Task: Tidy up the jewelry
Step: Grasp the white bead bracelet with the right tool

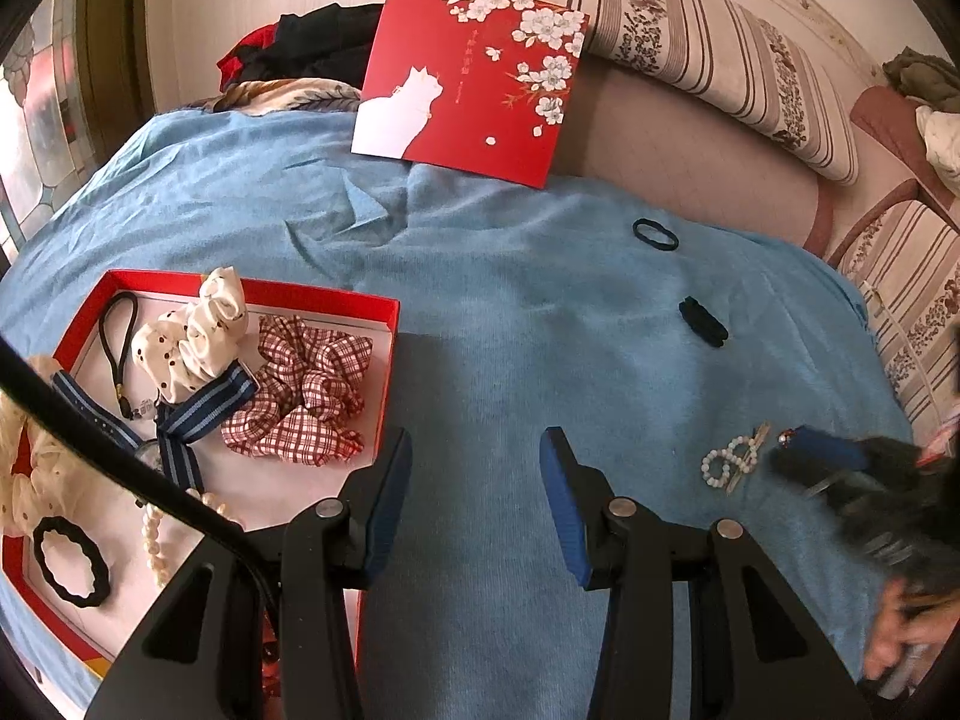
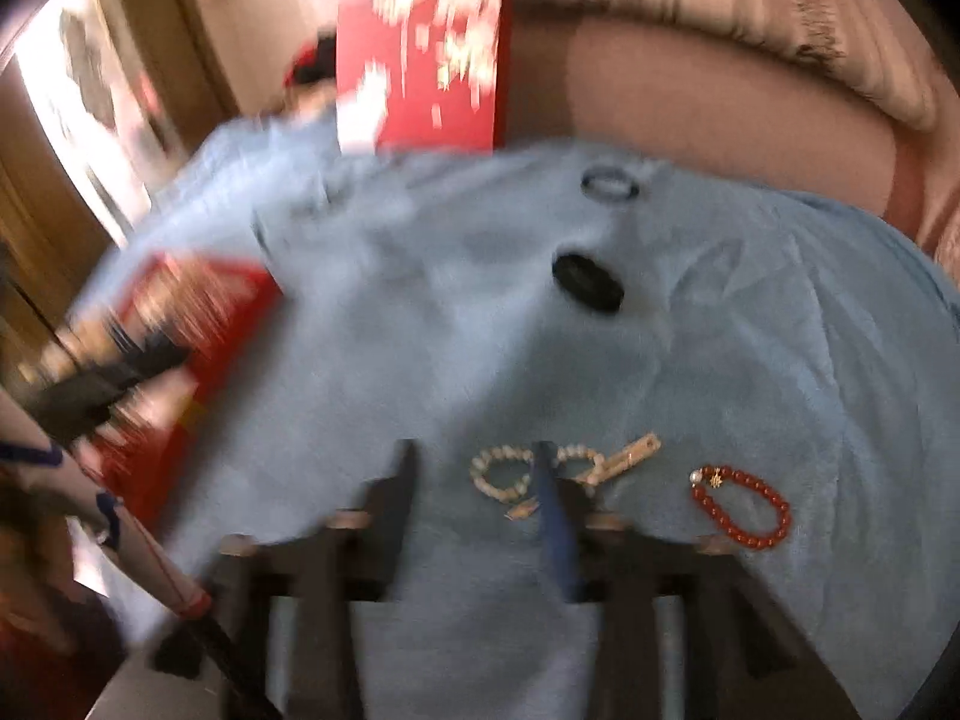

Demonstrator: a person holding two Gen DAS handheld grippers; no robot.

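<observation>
Right wrist view alone shows my red bead bracelet (image 2: pixel 743 507); both my left gripper (image 1: pixel 475 450) and right gripper (image 2: pixel 477 468) gape empty.

both grippers have black plastic fingers (image 1: pixel 336 546) faced with blue pads (image 1: pixel 561 504), silver pivot screws (image 1: pixel 621 505), and a black cable (image 1: pixel 120 450) trailing off.

Your left gripper (image 1: pixel 474 450) open over blue cloth (image 1: pixel 510 312), red box (image 1: pixel 384 324) at its left holding scrunchies and a pearl strand (image 1: pixel 153 534), pearl clip (image 1: pixel 729 462) beside your blurred right gripper (image 1: pixel 840 462), red card (image 1: pixel 474 78) beyond.
</observation>
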